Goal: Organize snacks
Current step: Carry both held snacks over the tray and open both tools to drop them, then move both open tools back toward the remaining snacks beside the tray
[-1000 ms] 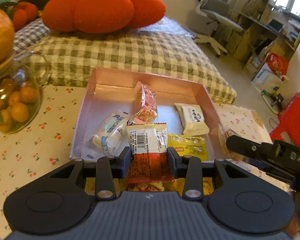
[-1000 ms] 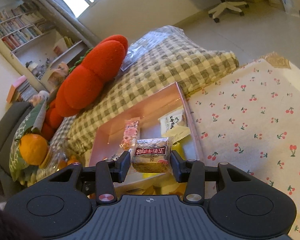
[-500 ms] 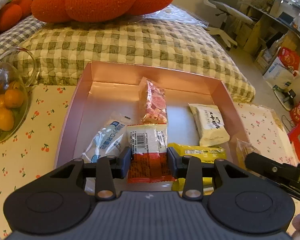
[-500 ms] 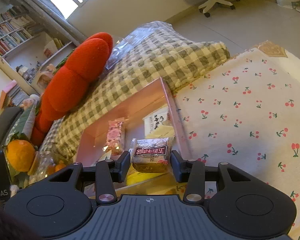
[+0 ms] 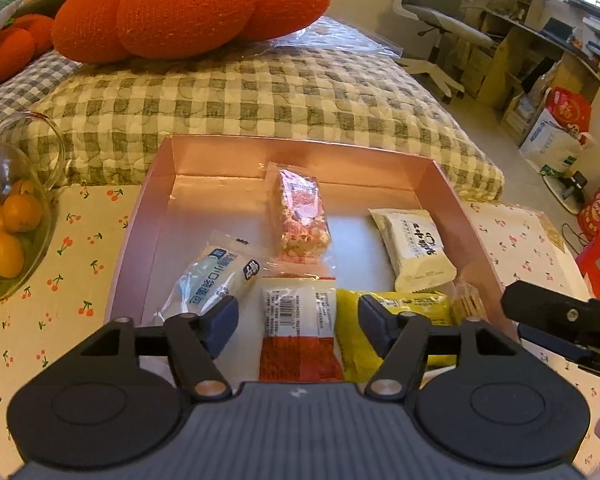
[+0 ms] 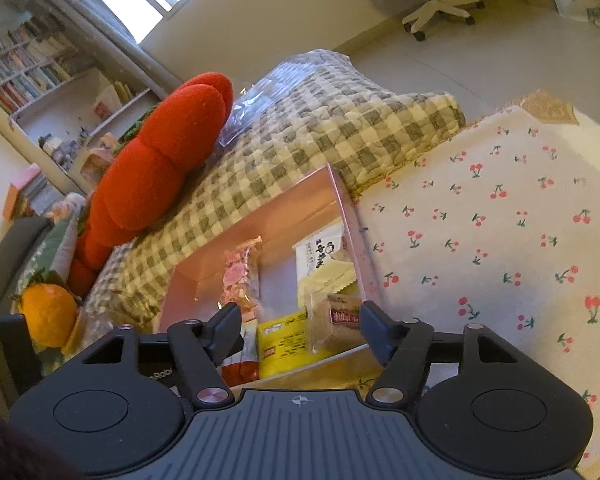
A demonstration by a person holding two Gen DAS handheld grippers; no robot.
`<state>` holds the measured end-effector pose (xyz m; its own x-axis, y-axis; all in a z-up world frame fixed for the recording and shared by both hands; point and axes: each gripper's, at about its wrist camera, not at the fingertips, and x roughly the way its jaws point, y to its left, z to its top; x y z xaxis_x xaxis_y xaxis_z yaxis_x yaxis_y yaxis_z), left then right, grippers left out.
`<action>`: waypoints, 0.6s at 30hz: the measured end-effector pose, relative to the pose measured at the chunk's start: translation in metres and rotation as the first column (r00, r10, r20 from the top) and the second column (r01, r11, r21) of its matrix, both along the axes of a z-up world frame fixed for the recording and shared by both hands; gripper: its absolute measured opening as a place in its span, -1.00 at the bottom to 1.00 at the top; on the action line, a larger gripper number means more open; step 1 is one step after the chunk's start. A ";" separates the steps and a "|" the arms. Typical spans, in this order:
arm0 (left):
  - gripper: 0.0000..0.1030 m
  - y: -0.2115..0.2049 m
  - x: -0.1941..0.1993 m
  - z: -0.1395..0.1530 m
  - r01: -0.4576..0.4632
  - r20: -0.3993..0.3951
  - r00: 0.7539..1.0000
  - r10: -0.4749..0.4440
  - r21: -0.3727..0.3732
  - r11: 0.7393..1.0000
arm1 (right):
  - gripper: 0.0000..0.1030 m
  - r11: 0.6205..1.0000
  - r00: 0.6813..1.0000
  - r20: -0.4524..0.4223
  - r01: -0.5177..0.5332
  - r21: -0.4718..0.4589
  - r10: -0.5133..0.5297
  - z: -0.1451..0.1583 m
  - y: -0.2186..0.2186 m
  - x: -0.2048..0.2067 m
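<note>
Bare floor shows in the shallow pink cardboard tray (image 5: 168, 184) along its far wall and left side. Wrapped snacks crowd its near half. A glass bowl of oranges (image 5: 16, 216) flanks it left; the cherry-print table (image 6: 500, 216) lies open right.

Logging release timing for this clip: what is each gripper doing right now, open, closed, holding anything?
Left gripper: open, holding nothing; the red-and-white packet lies between its fingers.
Right gripper: open, holding nothing; the brown cake packet lies in the pink box.

Home bedroom-study: checked quilt bed (image 5: 260, 92), bookshelves (image 6: 40, 68), desk chair (image 5: 436, 12).
</note>
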<state>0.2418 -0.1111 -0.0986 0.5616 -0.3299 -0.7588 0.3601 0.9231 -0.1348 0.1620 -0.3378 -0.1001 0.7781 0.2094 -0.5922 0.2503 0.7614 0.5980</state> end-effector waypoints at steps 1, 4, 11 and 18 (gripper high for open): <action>0.31 0.000 -0.002 0.001 0.002 0.001 1.000 -0.002 -0.001 1.000 | 0.32 1.000 1.000 -0.004 -0.002 0.000 0.002 0.000 0.000 0.000; 0.41 0.000 -0.008 0.006 0.010 0.007 1.000 -0.010 0.002 1.000 | 0.38 1.000 1.000 -0.010 -0.007 -0.001 0.007 0.003 -0.001 -0.002; 0.60 0.008 -0.025 0.016 0.022 0.013 1.000 -0.022 -0.005 1.000 | 0.55 0.999 0.999 -0.017 -0.030 -0.023 0.030 0.015 0.002 -0.011; 0.80 0.023 -0.049 0.018 0.014 0.019 1.000 -0.015 0.020 1.000 | 0.67 0.992 0.996 -0.055 -0.076 -0.103 0.070 0.026 0.011 -0.023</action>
